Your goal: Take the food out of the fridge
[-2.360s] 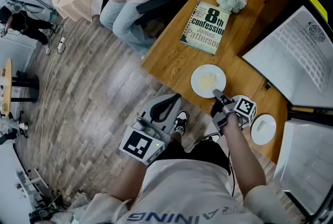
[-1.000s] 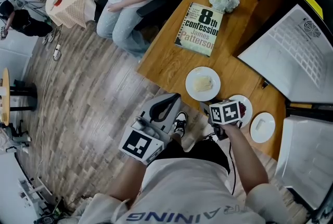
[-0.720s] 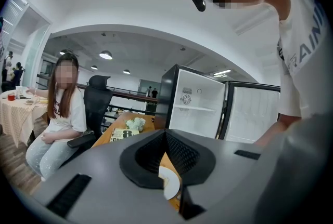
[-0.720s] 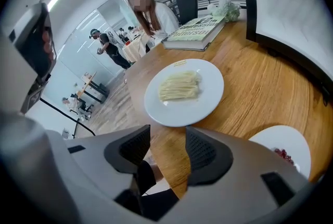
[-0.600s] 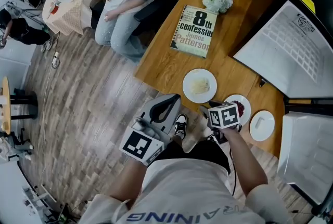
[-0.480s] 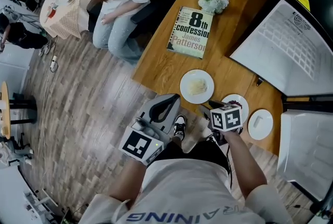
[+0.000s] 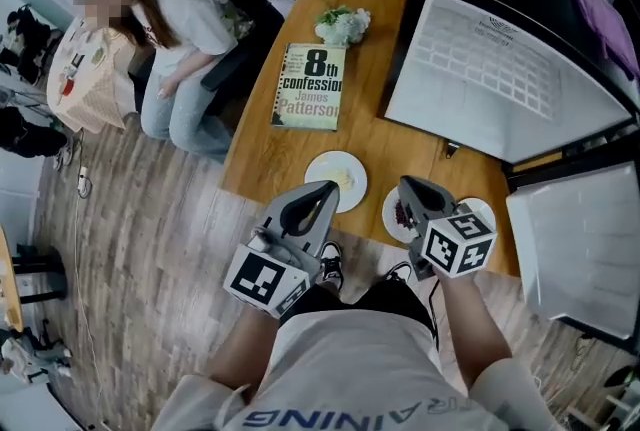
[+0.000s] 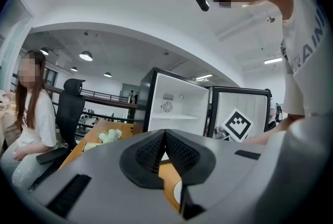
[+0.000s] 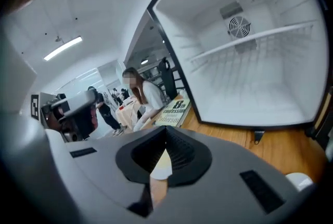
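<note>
Right claw (image 7: 405, 185) just snapped together, nothing between, round white plate of dark red food (image 7: 393, 216) directly beneath, at wooden bench (image 7: 290, 149) near edge, left claw (image 7: 328, 187) closed, empty, alongside, open white fridge (image 7: 490, 69) ahead.

The left hand-held gripper (image 8: 165, 133) fills the lower frame, its ribbed pads closed tip to tip. Beyond it stands the fridge (image 8: 193, 103), open and white inside, with a round fan (image 8: 166, 106) on its back wall and a shelf below that. To the right of the fridge body its door (image 8: 255, 106) hangs open, and the right hand-held gripper's marker cube (image 8: 237, 124) shows in front of it. Left of the fridge runs the wooden counter (image 8: 96, 132), bearing a pale green posy (image 8: 110, 136). Farther left are a black office chair (image 8: 70, 108) and a seated person (image 8: 31, 119).
</note>
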`<state>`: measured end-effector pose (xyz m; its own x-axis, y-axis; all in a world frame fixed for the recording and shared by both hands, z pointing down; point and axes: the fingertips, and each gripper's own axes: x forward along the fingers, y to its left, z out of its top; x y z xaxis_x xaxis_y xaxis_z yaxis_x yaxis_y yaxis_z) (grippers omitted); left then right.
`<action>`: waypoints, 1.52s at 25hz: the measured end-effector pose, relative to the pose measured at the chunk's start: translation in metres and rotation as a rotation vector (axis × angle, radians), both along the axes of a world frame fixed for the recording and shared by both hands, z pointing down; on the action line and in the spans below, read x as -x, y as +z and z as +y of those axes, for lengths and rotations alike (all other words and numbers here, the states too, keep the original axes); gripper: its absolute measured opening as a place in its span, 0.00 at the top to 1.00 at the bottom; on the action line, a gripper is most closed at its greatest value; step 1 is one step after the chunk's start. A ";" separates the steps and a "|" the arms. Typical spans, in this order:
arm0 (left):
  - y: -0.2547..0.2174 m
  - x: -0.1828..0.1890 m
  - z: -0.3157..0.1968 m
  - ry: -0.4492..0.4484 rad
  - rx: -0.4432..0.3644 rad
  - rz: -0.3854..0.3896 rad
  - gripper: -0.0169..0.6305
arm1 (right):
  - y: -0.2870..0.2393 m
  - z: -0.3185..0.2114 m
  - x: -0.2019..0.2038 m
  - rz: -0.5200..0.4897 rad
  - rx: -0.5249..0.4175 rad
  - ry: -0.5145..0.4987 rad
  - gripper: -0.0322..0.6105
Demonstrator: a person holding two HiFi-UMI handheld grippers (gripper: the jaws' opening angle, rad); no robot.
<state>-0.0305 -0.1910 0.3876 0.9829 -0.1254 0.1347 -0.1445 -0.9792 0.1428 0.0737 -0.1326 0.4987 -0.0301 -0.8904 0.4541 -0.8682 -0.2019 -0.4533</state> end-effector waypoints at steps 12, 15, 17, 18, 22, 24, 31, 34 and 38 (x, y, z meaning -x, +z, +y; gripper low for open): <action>-0.036 -0.066 0.046 0.174 -0.053 0.068 0.96 | -0.098 0.090 -0.080 0.177 -0.209 0.300 0.92; -0.045 -0.078 0.059 0.211 -0.062 0.084 0.96 | -0.113 0.113 -0.093 0.205 -0.235 0.357 0.92; -0.051 -0.086 0.066 0.238 -0.072 0.095 0.96 | -0.123 0.125 -0.099 0.231 -0.257 0.383 0.92; -0.054 -0.090 0.070 0.250 -0.078 0.101 0.96 | -0.129 0.130 -0.101 0.243 -0.268 0.394 0.92; -0.065 -0.097 0.082 0.279 -0.094 0.122 0.96 | -0.151 0.147 -0.106 0.278 -0.301 0.428 0.92; -0.069 -0.100 0.085 0.287 -0.101 0.128 0.96 | -0.161 0.152 -0.107 0.294 -0.322 0.438 0.92; -0.079 -0.101 0.090 0.297 -0.119 0.148 0.96 | -0.179 0.159 -0.106 0.378 -0.325 0.452 0.92; -0.080 -0.100 0.091 0.296 -0.120 0.150 0.96 | -0.180 0.158 -0.104 0.391 -0.327 0.438 0.92; -0.081 -0.099 0.093 0.300 -0.117 0.152 0.96 | -0.181 0.157 -0.101 0.391 -0.322 0.432 0.92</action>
